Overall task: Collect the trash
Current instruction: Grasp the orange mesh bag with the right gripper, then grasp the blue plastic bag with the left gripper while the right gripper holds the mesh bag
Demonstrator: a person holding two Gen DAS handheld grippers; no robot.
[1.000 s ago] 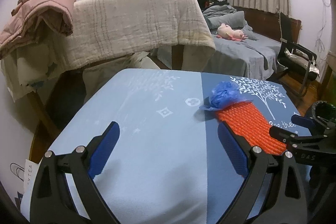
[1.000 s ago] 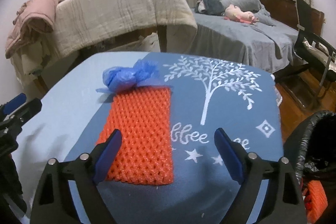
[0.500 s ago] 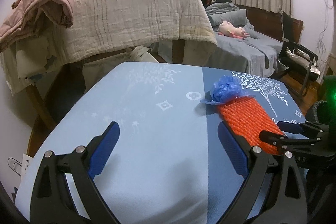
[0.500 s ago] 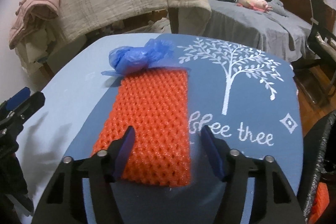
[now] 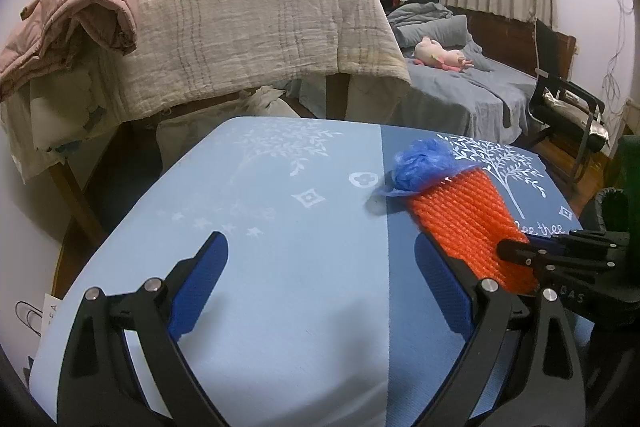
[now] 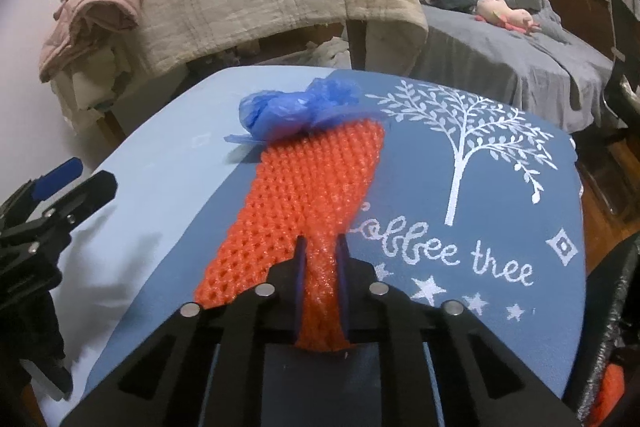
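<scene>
An orange foam net sleeve point(image 6: 304, 187) lies on the blue table cloth point(image 6: 460, 227), with a crumpled blue plastic bag point(image 6: 292, 111) touching its far end. My right gripper point(image 6: 320, 247) is shut on the near end of the sleeve, which bunches between the jaws. In the left wrist view the sleeve point(image 5: 460, 215) and the bag point(image 5: 424, 167) sit at the right, and the right gripper point(image 5: 516, 253) reaches in from the right edge. My left gripper point(image 5: 320, 283) is open and empty over the light blue half of the cloth.
A black-lined trash bin point(image 6: 612, 327) stands at the table's right edge, with something orange inside. Behind the table are a blanket-draped frame point(image 5: 256, 39), a pink quilt point(image 5: 76, 7), a grey bed point(image 5: 460, 83) and a black chair point(image 5: 568, 107).
My right gripper has moved forward onto the near end of the orange sleeve and closed on it. The left gripper has stayed open and barely shifted.
</scene>
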